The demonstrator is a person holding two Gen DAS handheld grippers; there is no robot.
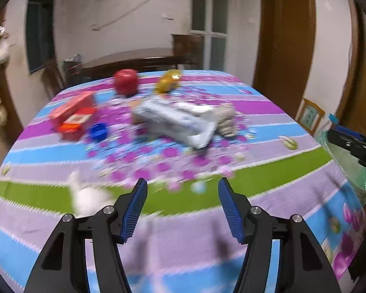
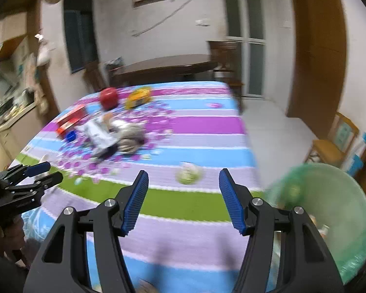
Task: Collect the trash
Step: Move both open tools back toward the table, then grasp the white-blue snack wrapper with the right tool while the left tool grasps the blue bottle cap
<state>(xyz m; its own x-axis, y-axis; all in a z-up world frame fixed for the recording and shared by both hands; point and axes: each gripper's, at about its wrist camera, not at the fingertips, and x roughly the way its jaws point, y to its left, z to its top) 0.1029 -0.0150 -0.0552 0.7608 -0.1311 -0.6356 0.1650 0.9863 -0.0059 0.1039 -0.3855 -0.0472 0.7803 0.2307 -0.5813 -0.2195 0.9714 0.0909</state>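
Both jaws stand apart and empty: the left gripper [image 1: 181, 207] and the right gripper [image 2: 183, 201]. Trash sits mid-desk: a silver wrapper [image 1: 183, 119] beside a crumpled paper wad [image 1: 228, 119]. Approach low over the striped desk [image 1: 207, 241], straddle the wrapper, then close. Carry it to the green-lined bin [image 2: 334, 210] off the desk's right edge.

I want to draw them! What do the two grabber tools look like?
Both match. The left gripper and right gripper each have two chunky black plastic fingers with triangle cut-outs, shiny silver bolts, and ridged blue pads on the inside faces. No cables or sleeves show.
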